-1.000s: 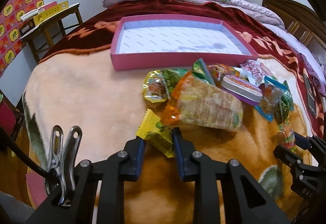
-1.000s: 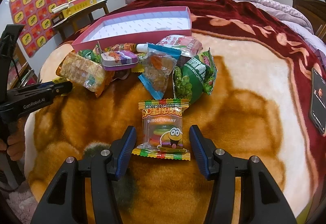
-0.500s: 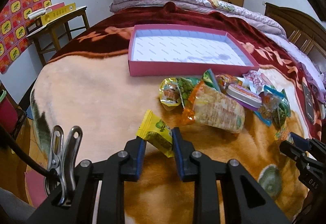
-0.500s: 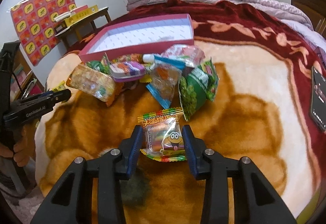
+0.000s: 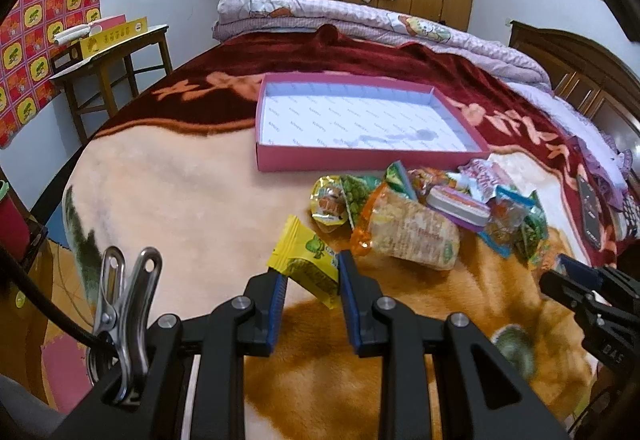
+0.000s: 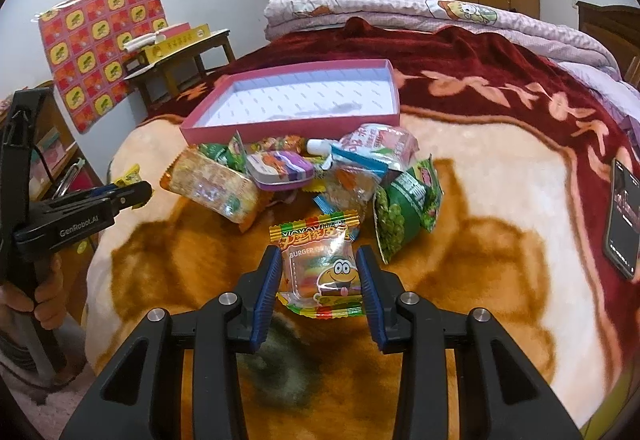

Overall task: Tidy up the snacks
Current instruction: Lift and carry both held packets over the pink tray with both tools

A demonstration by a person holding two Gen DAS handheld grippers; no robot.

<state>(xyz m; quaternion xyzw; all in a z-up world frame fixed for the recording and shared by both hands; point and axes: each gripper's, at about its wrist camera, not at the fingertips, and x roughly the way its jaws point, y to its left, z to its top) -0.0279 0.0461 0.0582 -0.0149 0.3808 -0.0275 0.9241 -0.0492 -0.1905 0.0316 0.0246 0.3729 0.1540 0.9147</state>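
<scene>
Packets are what we are handling: our left gripper (image 5: 311, 277) is pinching the yellow candy packet (image 5: 308, 266) and our right gripper (image 6: 319, 275) the burger gummy packet (image 6: 320, 268), both just above the blanket (image 5: 168, 199), near the pink tray (image 5: 360, 155). Light, crinkly and slippery, we judge; we are gripping mid-body.

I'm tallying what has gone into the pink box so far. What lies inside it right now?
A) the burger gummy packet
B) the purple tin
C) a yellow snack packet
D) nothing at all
D: the pink box shows only its bare white lining, while the yellow packet sits in the left gripper and the burger gummy packet in the right gripper.
</scene>
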